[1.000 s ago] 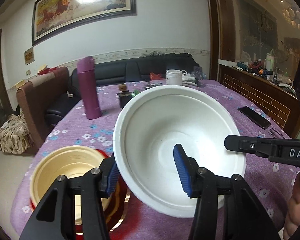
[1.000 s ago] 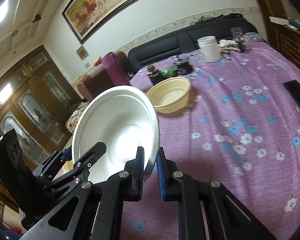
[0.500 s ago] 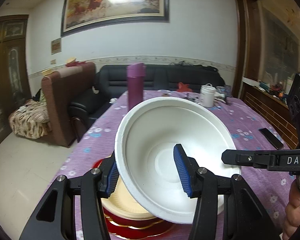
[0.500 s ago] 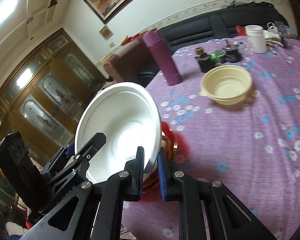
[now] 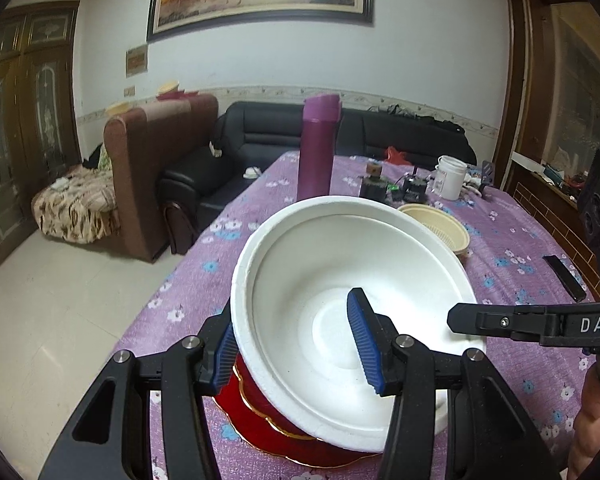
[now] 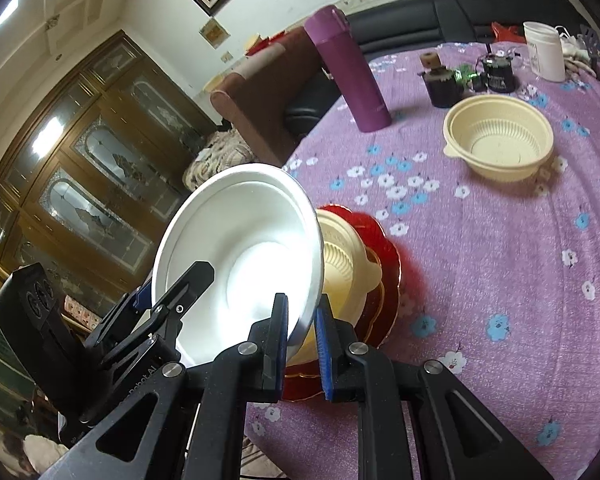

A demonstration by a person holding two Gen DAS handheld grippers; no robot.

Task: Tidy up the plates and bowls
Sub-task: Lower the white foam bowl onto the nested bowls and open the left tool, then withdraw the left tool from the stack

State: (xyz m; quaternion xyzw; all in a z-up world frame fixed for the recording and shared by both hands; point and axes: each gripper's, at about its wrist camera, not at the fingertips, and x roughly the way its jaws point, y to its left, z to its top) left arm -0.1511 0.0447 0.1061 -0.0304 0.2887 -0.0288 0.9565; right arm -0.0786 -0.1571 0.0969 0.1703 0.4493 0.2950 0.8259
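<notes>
Above the red plate (image 5: 260,420) near the worktop's (image 6: 500,240) edge, the white bowl (image 5: 340,320) hung tilted, carried by both grippers at once. The left gripper (image 5: 296,344) straddled the bowl's near rim, one finger outside against the wall and the other inside the hollow, the wall held between them. The right gripper (image 6: 302,344) had its fingers nearly closed, pinching the thin rim on the opposite side.

A second earlier the bowl had been over open cloth with the plate and its load off to one side; half a second earlier it was drawing close. Now it sat directly over the stack. From the right wrist view, a cream bowl (image 6: 344,264) already rested on the red plate, and the white bowl's lower edge was just beside it, seemingly not yet seated. Neither grip had changed during the carry.

That suggested the transport step was about done and the nesting step came next: levelling the white bowl and lowering it into the cream one before letting go. Being wider than the cream bowl, it might perch on top instead of nesting, so a tilted release could let it slide off.

A second cream bowl (image 6: 500,144) waited farther along the worktop, near a purple flask (image 6: 348,72), still to be gathered.
</notes>
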